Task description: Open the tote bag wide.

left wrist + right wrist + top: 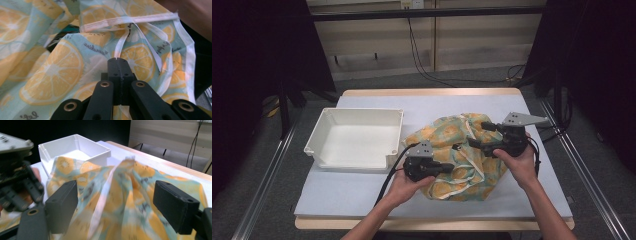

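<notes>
Two grippers worked a lemon-print cloth beside a bare white bin.

The left gripper (117, 59) was clamped on the cloth (462, 152); the right gripper (115, 207) stood wide, pads off it. The cloth lay bunched on the counter (362, 185), just right of the white bin (357, 137), which held nothing.

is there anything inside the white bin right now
No, in the high view the white bin shows only its bare floor, while the lemon-print cloth lies bunched on the table beside it.
</notes>
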{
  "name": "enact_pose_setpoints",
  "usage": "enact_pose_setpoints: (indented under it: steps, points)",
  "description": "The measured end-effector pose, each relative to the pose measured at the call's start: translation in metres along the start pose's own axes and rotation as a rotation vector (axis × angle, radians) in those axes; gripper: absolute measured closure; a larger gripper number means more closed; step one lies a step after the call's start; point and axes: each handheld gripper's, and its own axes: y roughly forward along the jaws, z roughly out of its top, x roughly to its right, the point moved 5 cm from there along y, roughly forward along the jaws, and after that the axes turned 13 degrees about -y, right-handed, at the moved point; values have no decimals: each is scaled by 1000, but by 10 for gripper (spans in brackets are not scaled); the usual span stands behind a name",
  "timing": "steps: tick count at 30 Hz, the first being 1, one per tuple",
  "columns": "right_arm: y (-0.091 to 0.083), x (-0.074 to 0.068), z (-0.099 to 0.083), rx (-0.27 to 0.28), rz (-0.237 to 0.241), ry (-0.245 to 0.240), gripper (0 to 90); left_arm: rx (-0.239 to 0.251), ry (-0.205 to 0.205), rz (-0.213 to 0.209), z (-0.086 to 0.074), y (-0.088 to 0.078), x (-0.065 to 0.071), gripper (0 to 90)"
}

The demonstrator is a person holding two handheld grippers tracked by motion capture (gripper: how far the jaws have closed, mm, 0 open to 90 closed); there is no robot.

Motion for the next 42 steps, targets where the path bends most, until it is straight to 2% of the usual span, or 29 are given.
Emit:
enact_pose_setpoints:
  steps: [4,7,9,10,11,12,15,16,19,21,23,26,27,28,29,32,35,39,42]
  points:
    - [12,1,4,-2,30,18,181,-10,15,-40,0,4,13,900]
    - [20,2,-4,-54,37,24,173,-30,39,-55,-2,5,22,900]
    - [22,2,-6,-63,39,28,172,-37,45,-63,-4,5,26,900]
    - [24,1,-14,-90,51,49,175,-58,70,-81,-6,5,34,900]
    - [24,1,-14,-90,51,49,175,-58,70,-81,-6,5,34,900]
    - [25,1,-22,-118,51,49,179,-64,85,-97,-8,4,42,900]
    - [23,1,-29,-131,48,52,191,-61,87,-118,-10,2,47,900]
    - [21,3,-35,-145,35,47,201,-73,101,-133,-13,2,53,900]
    - [19,4,-40,-146,27,58,234,-81,105,-152,-15,3,58,900]
    - [16,5,-49,-153,18,64,303,-102,111,-163,-22,7,65,900]
    - [15,6,-55,-168,19,63,350,-117,123,-166,-27,10,66,900]
    - [13,8,-58,-172,8,56,520,-140,127,-176,-34,13,66,900]
    - [13,8,-58,-172,8,56,520,-140,127,-176,-34,13,66,900]
    - [11,12,-60,-165,3,64,632,-158,142,-173,-38,14,67,900]
    - [10,14,-62,-159,5,76,692,-162,141,-179,-39,15,67,900]
    - [10,21,-67,-146,14,88,792,-185,137,-165,-46,17,65,900]
    - [6,26,-70,-142,16,90,806,-189,139,-150,-49,19,62,900]
    - [2,31,-72,-142,-8,101,790,-178,113,-137,-51,21,57,900]
    - [-2,33,-79,-140,-15,118,721,-155,107,-142,-50,19,56,900]
